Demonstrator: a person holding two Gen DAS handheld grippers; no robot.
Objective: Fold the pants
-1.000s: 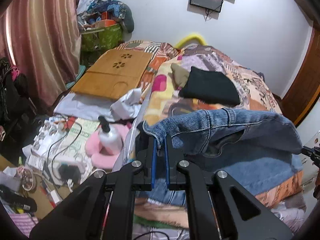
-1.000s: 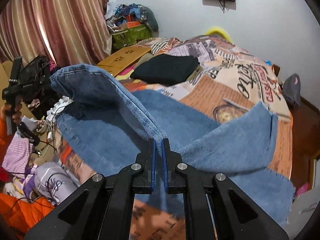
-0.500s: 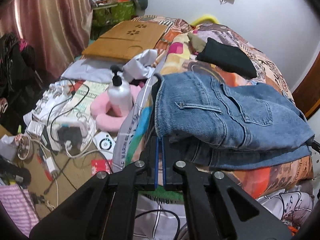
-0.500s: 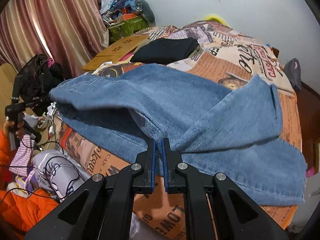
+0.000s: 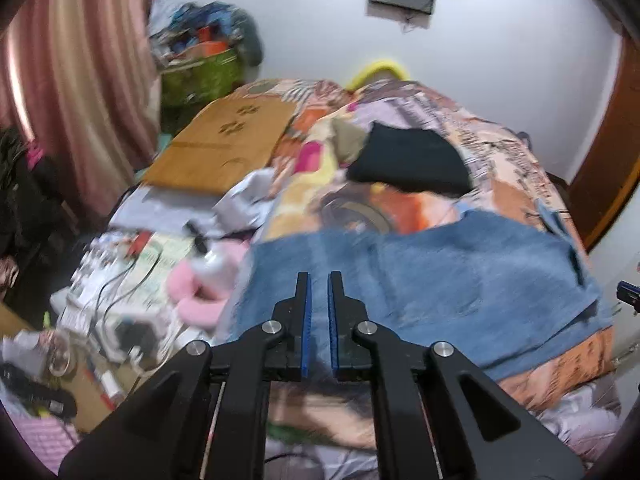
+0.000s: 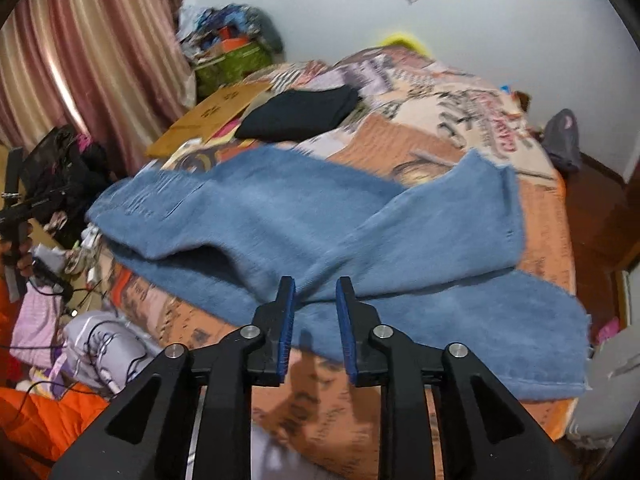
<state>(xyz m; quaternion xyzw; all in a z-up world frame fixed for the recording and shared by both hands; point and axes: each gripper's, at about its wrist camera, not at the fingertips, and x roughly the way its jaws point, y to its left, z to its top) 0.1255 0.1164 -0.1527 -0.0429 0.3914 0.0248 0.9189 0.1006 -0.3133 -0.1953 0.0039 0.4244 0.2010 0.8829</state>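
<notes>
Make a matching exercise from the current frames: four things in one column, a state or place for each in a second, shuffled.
Things:
1. left gripper
2. jeans
3. black garment
4. wooden board

States or places:
A. folded, on the bedspread beyond the denim
B. open, nothing between the fingers
C. lying left of the bedspread, near the curtain
D. spread across the near end of the bed, one leg angled over the other

Pairs: 1-B, 2-D, 3-A, 4-C
</notes>
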